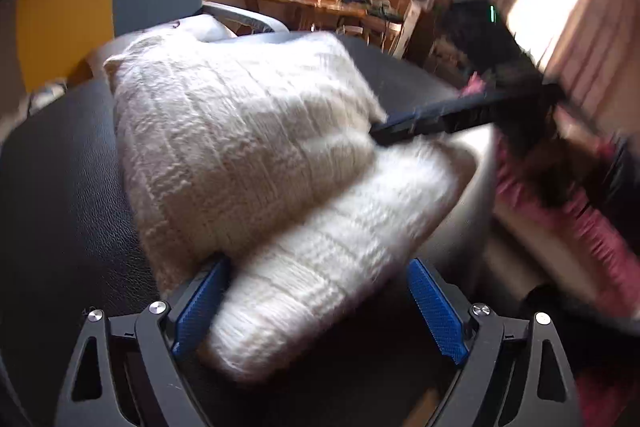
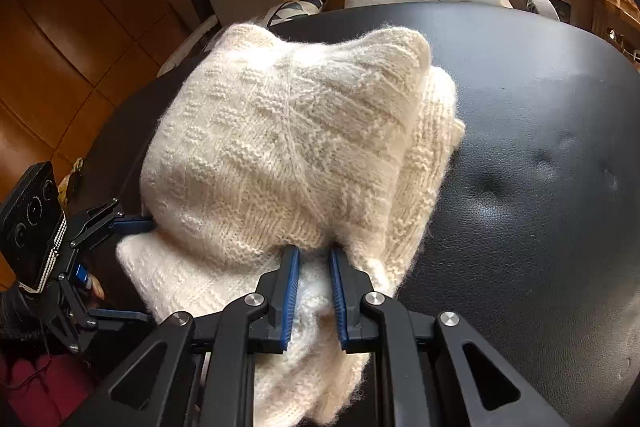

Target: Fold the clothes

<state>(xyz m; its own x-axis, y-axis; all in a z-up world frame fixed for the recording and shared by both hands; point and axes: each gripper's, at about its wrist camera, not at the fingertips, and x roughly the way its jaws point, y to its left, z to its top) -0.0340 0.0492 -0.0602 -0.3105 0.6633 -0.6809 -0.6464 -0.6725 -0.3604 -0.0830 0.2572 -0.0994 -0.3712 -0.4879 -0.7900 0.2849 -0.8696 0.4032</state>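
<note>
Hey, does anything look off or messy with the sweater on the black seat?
The cream knit sweater is folded unevenly: its lower layer sticks out past the top one near the right gripper, which pinches that edge. Nothing looks damaged or spilled.

A folded cream knitted sweater (image 2: 288, 147) lies near the left edge of the black leather surface (image 2: 540, 187); the right gripper (image 2: 314, 293) pinches its near fold.
</note>
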